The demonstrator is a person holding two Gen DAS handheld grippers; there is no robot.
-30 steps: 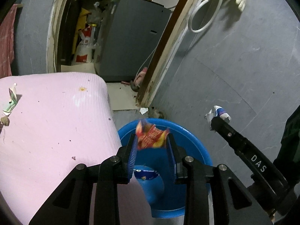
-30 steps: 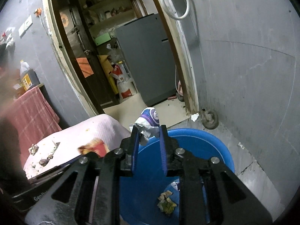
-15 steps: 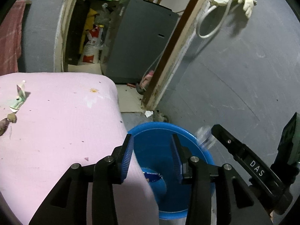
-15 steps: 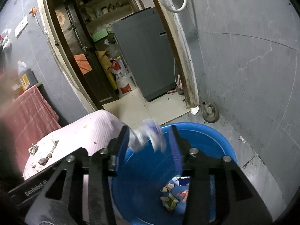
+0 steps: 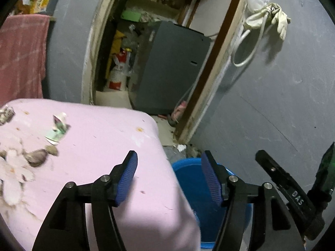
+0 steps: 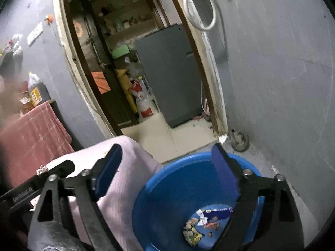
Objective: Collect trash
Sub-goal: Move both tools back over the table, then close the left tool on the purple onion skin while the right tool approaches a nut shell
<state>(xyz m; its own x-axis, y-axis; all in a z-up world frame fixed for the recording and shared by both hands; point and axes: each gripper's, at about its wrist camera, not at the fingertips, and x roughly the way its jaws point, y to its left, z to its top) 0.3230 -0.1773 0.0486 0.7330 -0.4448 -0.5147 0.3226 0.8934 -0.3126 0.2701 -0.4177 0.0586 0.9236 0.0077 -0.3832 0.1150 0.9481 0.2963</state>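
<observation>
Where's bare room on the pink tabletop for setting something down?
The pink tabletop is bare from its rounded corner by the blue tub to under the left gripper. The far-left part is crowded: torn wrapper, shells and scraps.

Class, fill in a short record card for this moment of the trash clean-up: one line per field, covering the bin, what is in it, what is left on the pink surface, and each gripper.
bin: blue tub on the floor beside the pink surface
bin contents: wrappers and scraps on the bottom
left on pink surface: crumpled wrapper, brown scraps
left gripper: jaws just opened, nothing between them
right gripper: jaws just opened wide over the tub, empty
</observation>
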